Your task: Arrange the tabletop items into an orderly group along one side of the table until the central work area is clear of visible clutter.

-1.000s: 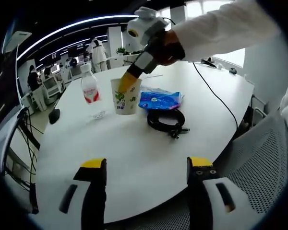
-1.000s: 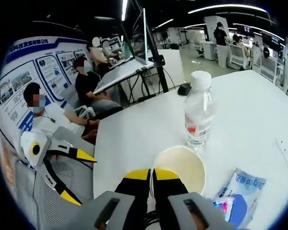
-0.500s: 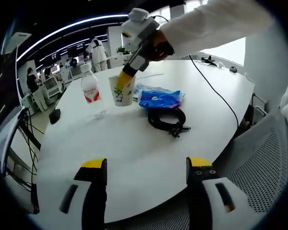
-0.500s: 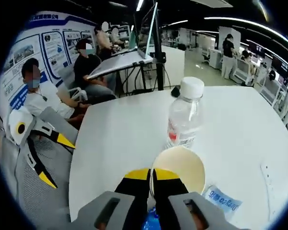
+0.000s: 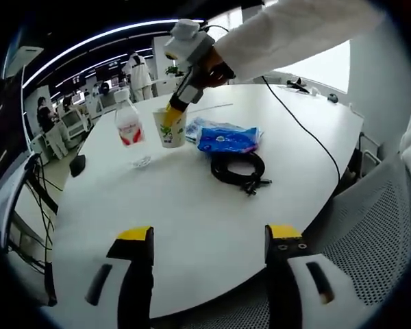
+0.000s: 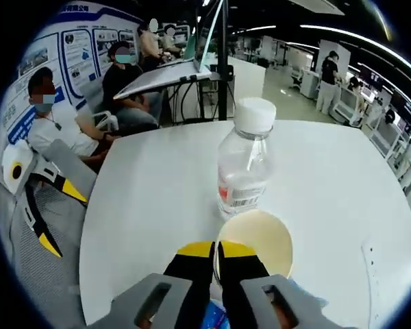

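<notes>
Paper cup (image 5: pixel 169 127) at 11 o'clock in left gripper view, pinched at the rim by right gripper (image 5: pixel 172 113), beside water bottle (image 5: pixel 129 125); left gripper (image 5: pixel 209 240) spread wide at 6.

In right gripper view, jaws clamped on cup rim at 6, bottle (image 6: pixel 244 161) at 12.

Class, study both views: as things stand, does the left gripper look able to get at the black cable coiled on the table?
Probably yes. The left gripper is open and holds nothing, and bare white table lies between it and the black cable. The right gripper, shut on the paper cup, is off to the side.
</notes>
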Demonstrator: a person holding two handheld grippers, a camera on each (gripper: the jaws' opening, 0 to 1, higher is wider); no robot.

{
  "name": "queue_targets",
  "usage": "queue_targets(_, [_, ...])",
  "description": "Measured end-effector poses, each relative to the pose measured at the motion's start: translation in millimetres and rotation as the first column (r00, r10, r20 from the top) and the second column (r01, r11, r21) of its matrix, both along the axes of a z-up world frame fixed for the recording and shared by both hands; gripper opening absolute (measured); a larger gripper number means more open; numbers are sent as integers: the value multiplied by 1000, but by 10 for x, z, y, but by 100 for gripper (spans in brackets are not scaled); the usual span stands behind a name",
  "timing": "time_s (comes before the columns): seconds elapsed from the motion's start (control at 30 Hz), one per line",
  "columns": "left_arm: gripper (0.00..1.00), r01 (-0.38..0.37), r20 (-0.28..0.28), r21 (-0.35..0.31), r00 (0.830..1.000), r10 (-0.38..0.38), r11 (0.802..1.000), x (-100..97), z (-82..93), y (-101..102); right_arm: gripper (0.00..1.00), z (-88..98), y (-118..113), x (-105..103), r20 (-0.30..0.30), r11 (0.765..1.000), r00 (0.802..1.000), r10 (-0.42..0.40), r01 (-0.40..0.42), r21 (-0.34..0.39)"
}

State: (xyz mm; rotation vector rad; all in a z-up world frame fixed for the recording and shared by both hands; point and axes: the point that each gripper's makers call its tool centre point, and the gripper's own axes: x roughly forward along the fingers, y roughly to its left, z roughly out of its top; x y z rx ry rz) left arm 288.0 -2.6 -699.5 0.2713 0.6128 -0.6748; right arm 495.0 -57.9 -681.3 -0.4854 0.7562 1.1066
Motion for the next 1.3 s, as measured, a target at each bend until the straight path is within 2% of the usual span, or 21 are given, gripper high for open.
queue_targets(0.5, [65, 0, -4, 2, 1000, 0, 1000, -3, 12, 2, 0, -60, 102, 171, 27, 1000, 999, 29, -29, -5])
queue_targets(0.77, [65, -2, -3, 4, 1000, 2, 1000, 6, 8, 6, 0, -194, 86, 148, 30, 997, 997, 67, -66, -43])
queue_targets(0.93, [65, -2, -2, 7, 1000, 2, 1000, 10, 3, 11, 0, -219, 100, 159, 28, 997, 997, 71, -70, -31])
queue_targets(1.07, [65, -3, -2, 8, 1000, 3, 1000, 14, 3, 14, 0, -316, 53, 112, 33, 989, 992, 125, -122, -79])
queue_targets(1.3, [65, 1, -5, 10, 1000, -1, 1000, 12, -11, 11, 0, -318, 54, 156, 42, 989, 991, 130, -127, -70])
